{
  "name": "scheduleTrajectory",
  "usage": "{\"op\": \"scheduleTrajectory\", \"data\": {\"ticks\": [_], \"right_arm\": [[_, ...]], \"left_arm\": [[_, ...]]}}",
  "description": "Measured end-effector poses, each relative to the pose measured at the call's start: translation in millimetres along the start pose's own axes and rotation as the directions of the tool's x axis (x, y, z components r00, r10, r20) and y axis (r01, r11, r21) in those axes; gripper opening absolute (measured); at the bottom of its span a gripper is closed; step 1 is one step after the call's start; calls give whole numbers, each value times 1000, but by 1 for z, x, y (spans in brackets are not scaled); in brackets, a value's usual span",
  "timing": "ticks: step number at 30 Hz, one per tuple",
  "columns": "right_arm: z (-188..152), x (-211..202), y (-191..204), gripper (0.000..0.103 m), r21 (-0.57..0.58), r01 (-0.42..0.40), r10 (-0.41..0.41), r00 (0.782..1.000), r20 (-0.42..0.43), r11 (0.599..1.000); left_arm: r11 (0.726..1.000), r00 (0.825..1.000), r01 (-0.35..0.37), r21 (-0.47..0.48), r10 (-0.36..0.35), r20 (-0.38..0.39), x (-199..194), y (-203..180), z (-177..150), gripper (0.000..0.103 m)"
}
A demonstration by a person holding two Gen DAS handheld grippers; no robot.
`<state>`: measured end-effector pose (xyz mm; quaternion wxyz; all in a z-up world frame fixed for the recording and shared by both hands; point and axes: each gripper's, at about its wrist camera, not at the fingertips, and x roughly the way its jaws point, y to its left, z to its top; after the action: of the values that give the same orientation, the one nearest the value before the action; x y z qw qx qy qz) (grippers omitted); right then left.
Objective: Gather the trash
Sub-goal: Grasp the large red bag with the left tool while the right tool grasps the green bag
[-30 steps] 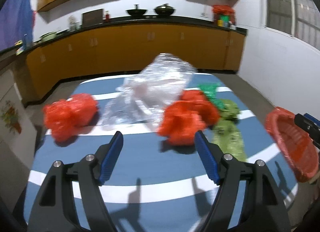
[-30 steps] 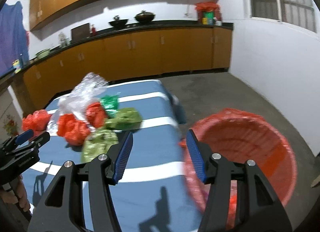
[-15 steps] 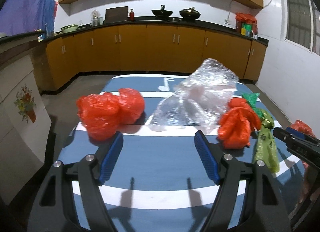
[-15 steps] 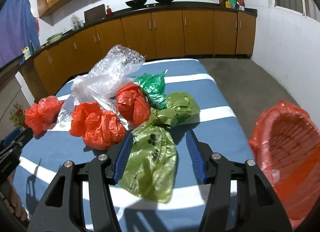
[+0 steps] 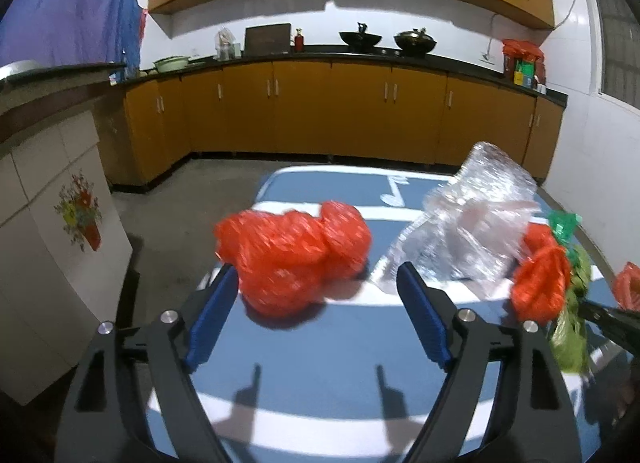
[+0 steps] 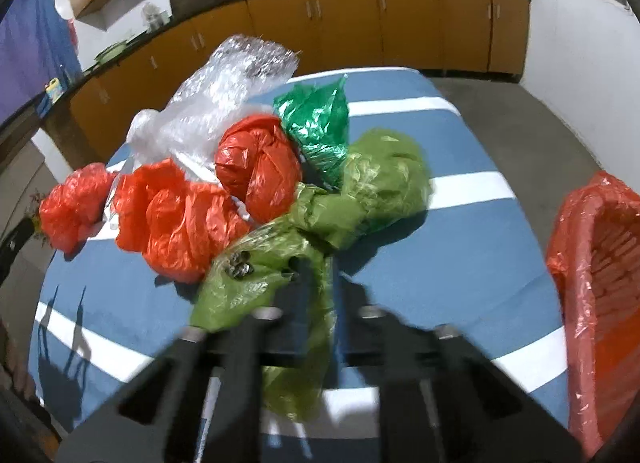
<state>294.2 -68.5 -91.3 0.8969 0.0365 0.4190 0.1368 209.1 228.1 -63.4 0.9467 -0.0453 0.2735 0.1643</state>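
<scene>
Crumpled plastic bags lie on the blue-and-white striped table point(image 6: 460, 255). My right gripper point(image 6: 322, 267) is shut on the nearest olive-green bag point(image 6: 264, 283), pinching its plastic between the fingers. A second olive bag point(image 6: 380, 179), a dark green bag point(image 6: 320, 123), two red bags point(image 6: 260, 167) point(image 6: 176, 219) and clear bubble wrap point(image 6: 224, 91) lie beyond it. My left gripper point(image 5: 316, 299) has its jaws opening, one to each side of a red bag point(image 5: 296, 251) at the table's left end; the pads do not press on it.
A red-lined basket point(image 6: 600, 287) stands off the table's right edge. In the left wrist view the bubble wrap point(image 5: 472, 231) and another red bag point(image 5: 540, 283) lie to the right. A white cabinet point(image 5: 48, 223) stands at left, with kitchen counters behind.
My right gripper dropped onto the olive-green bag and closed on it. My left gripper swung left, bringing the left-end red bag between its fingers.
</scene>
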Motion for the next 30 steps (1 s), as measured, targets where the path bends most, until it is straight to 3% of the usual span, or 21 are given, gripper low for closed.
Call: {"op": "scheduleTrajectory", "data": {"ticks": [6, 12, 15, 17, 18, 20, 23, 30], "right_arm": [[-6, -11, -3, 2, -15, 23, -22, 1000, 18, 1000], [-11, -12, -9, 2, -9, 26, -26, 1000, 5, 1000], [-12, -14, -10, 2, -10, 27, -27, 1000, 4, 1000], [-13, -16, -10, 2, -12, 27, -27, 1000, 6, 1000], [-13, -17, -10, 2, -13, 26, -26, 1000, 8, 1000], [-14, -20, -11, 2, -13, 26, -26, 1000, 12, 1000], [-14, -25, -13, 2, -14, 31, -31, 999, 23, 999], [-15, -46, -14, 2, -32, 52, -50, 996, 68, 998]], "left_arm": [[998, 999, -47, -34, 46, -26, 31, 21, 16, 81], [1000, 995, -2, -23, -1, -97, 62, 27, 22, 80], [999, 985, 35, -13, -37, -167, 78, 24, 17, 67], [998, 977, 60, -21, -63, -206, 86, 23, 15, 52], [997, 974, 68, -24, -72, -215, 88, 23, 14, 47], [996, 969, 87, -29, -91, -229, 90, 23, 12, 27], [993, 968, 117, -18, -119, -221, 86, 19, 11, 12], [989, 972, 149, -7, -148, -184, 61, 10, 9, 10]]}}
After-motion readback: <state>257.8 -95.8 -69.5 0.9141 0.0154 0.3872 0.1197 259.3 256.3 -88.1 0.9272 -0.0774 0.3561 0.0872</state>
